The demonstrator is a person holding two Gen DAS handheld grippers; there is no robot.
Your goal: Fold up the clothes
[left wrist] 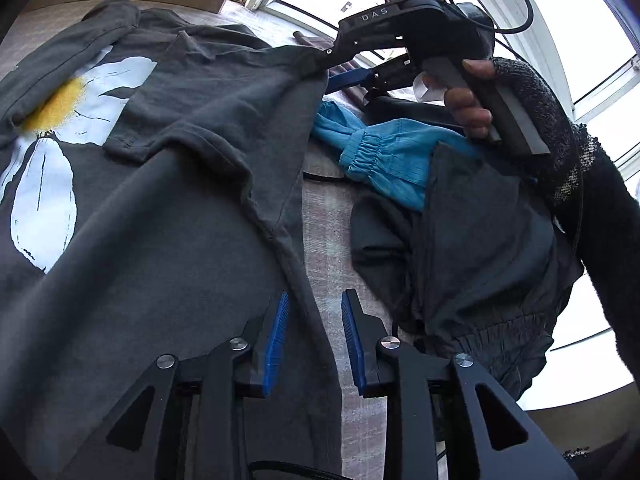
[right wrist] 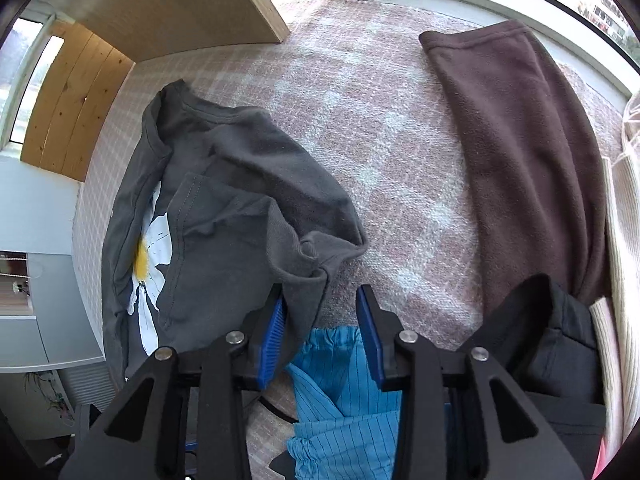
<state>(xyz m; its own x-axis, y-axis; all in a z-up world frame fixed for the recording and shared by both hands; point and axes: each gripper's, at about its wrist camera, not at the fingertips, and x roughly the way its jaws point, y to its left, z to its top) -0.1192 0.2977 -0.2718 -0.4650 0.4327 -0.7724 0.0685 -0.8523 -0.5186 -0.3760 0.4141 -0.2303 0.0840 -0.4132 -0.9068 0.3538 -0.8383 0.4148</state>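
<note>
A dark grey T-shirt (left wrist: 168, 208) with a white and yellow daisy print lies on the pink checked cover (left wrist: 332, 240), one sleeve folded over its front. My left gripper (left wrist: 315, 300) is open, and the shirt's side hem runs up between its blue pads. At the shirt's far corner my right gripper (left wrist: 326, 72) is held by a gloved hand (left wrist: 472, 108). In the right wrist view the right gripper (right wrist: 321, 296) is open, with a bunched corner of the T-shirt (right wrist: 240, 208) lying against its left pad (right wrist: 276, 340).
A bright blue garment (right wrist: 340, 392) and a dark crumpled garment (left wrist: 480, 248) lie right of the shirt. A brown fleece (right wrist: 520, 152) and a cream knit (right wrist: 624, 280) lie toward the window. A wooden board (right wrist: 168, 4) stands at the cover's far left.
</note>
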